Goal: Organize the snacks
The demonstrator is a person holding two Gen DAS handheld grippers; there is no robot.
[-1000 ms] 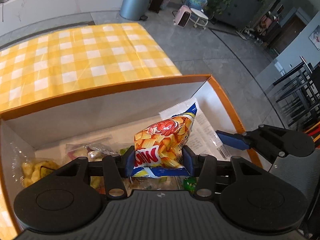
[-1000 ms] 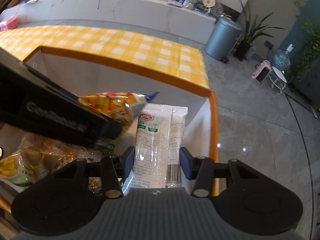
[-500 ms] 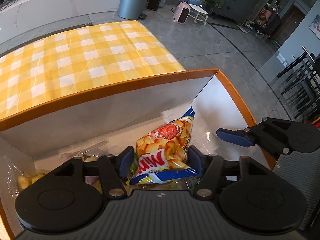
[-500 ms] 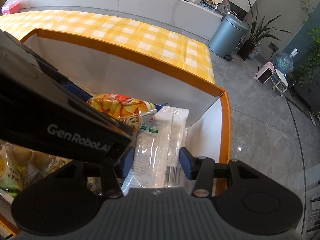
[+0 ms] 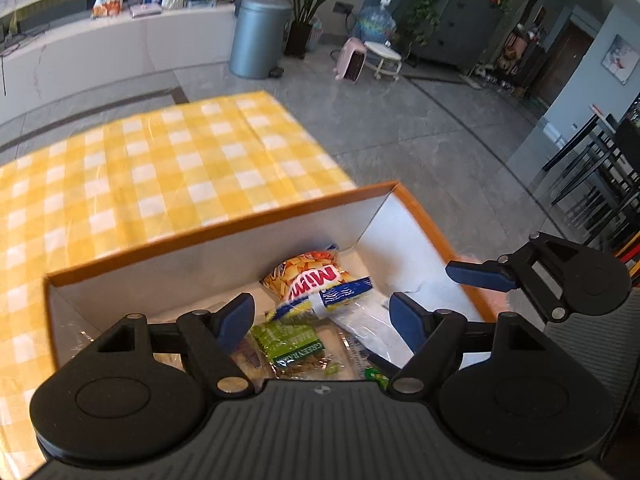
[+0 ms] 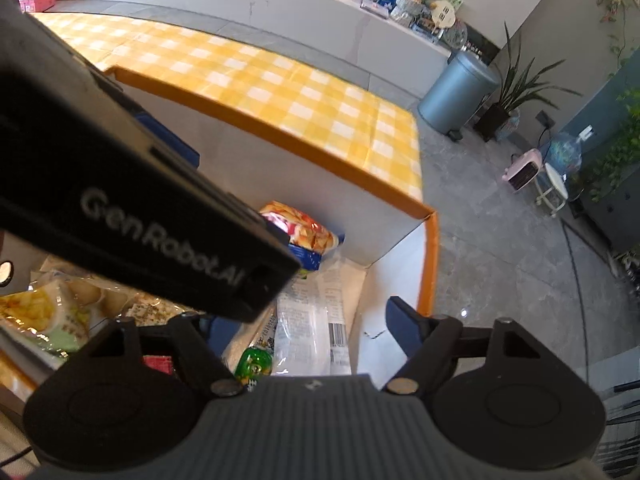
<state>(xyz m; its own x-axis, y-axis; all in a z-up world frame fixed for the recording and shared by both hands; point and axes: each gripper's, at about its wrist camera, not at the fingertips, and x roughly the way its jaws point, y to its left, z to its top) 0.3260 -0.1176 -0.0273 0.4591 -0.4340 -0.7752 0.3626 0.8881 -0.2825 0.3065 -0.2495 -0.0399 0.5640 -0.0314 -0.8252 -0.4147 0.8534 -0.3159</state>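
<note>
Left wrist view: the left tool (image 5: 322,314) hangs above the box (image 5: 224,226), its jaws spread wide and holding nothing. A second ago those jaws were clamped on the orange chip bag (image 5: 314,276); that bag now lies loose on the box floor, against the far wall near the right-hand corner, its blue sealed end pointing toward the camera. Below it lie a green packet (image 5: 294,344) and a clear white wrapper (image 5: 366,326), the chip bag partly overlapping both. The box sits on the surface, covered by a yellow checked cloth (image 5: 160,168), at its right-hand end. The right tool (image 5: 436,288) shows at the right edge, above the box's right wall, with one blue finger visible.

Right wrist view: the right tool (image 6: 304,322) is likewise open wide and empty. The clear white wrapper (image 6: 310,320) it gripped a second ago now rests flat on the box floor just beside the right wall, lengthwise between the spread fingers but touched by neither. The chip bag (image 6: 304,232) lies beyond it in the far corner. The body of the left tool crosses the frame's left half and hides much of the box; other packets (image 6: 44,312) show beneath it at the left.

Assessment: both items have been released into the box and both tools have risen clear since the earlier frames. This placement appears complete; whether any snacks remain outside the box cannot be told from these views
</note>
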